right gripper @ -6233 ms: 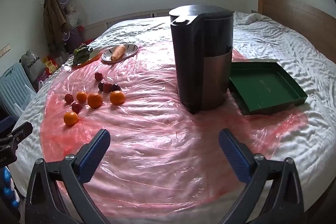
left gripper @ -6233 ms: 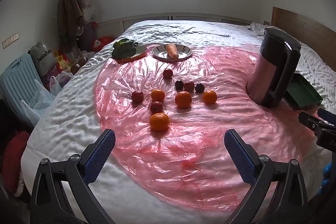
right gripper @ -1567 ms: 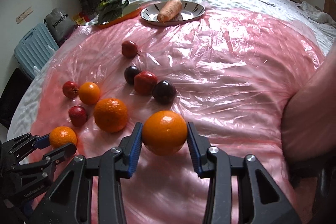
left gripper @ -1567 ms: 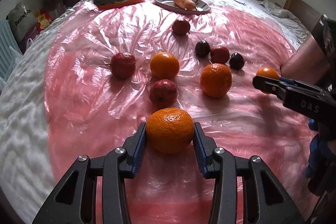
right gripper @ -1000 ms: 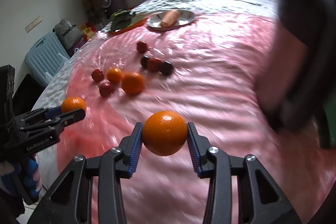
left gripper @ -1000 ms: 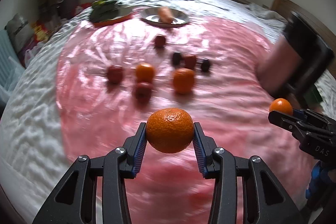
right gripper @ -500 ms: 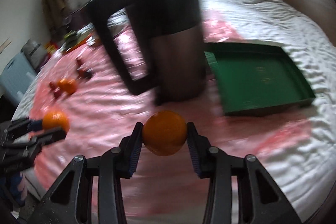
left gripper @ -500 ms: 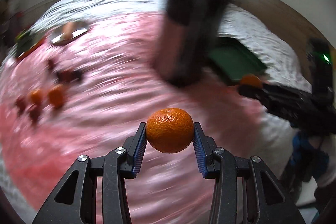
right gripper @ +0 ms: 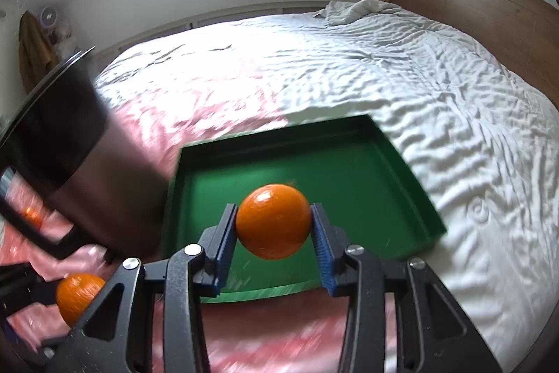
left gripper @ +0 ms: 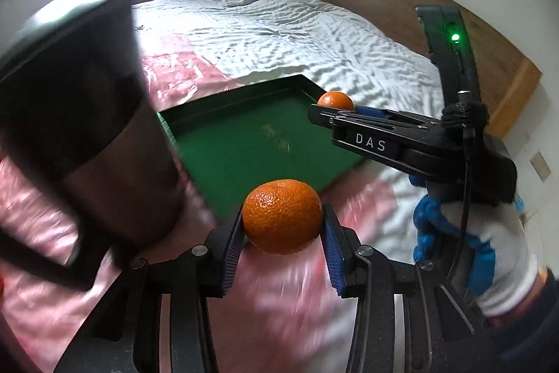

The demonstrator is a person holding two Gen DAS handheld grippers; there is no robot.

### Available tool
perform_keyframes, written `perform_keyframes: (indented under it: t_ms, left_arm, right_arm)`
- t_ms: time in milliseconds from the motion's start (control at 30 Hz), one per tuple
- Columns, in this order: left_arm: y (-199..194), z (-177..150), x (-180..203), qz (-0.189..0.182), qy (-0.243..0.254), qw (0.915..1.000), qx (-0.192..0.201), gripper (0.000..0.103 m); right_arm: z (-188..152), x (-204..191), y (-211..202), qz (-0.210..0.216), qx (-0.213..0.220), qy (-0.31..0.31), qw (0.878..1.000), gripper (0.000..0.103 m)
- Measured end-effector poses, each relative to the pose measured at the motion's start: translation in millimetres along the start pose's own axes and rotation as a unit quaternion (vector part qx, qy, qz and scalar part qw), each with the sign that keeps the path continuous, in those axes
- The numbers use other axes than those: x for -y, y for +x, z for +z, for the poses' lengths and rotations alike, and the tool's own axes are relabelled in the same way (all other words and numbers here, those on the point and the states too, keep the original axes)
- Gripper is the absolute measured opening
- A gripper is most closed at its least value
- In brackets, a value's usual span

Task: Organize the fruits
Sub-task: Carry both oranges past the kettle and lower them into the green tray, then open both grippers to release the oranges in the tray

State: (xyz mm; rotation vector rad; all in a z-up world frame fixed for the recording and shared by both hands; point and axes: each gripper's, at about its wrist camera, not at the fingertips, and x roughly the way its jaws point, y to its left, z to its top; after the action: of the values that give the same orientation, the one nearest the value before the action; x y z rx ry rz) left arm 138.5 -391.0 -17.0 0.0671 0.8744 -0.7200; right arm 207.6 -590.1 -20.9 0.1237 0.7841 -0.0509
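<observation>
My left gripper (left gripper: 282,235) is shut on a dimpled tangerine (left gripper: 282,220), held above the pink sheet near the front corner of the green tray (left gripper: 223,142). My right gripper (right gripper: 273,238) is shut on a smooth orange (right gripper: 273,221) and holds it over the front part of the green tray (right gripper: 353,159). The right gripper and its orange (left gripper: 334,101) also show in the left wrist view, over the tray's right side. The left gripper's tangerine (right gripper: 78,294) shows at the lower left of the right wrist view.
A tall dark kettle (left gripper: 80,135) stands just left of the tray, also seen in the right wrist view (right gripper: 73,163). The pink plastic sheet (left gripper: 167,72) covers the white bed (right gripper: 436,86). A wooden headboard (right gripper: 471,6) runs along the far right.
Both grippers closed on oranges from the pile, lifted them and swung right past the kettle. The right one now hangs over the green tray, the left one is close to its front corner.
</observation>
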Motion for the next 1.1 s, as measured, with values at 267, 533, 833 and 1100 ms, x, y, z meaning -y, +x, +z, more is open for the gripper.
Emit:
perform_keyframes:
  t_ms: [267,533,833,1100]
  left_arm:
    - [86,44,-19,0.052,-0.046,0.9970,-0.034,0.037]
    - [138,57,-36,0.091,-0.075,0.9911,-0.062,0.037]
    - [155,49,-36,0.095,-0.069,0.9893,-0.087,0.037]
    - [147,52,-28,0.117,-0.036,0.9895,-0.077,0.038]
  right_arm:
    - [32,35,79,-0.012,-0.020,0.018,1.000,0.071]
    - [32,50,132,-0.026,-0.078,0.025,0.996,0.071]
    - [27,51,144,-0.041,-0.102,0.016,0.994,0.071]
    - [30,55,133,-0.048,-0.093,0.022,0.994,0.078]
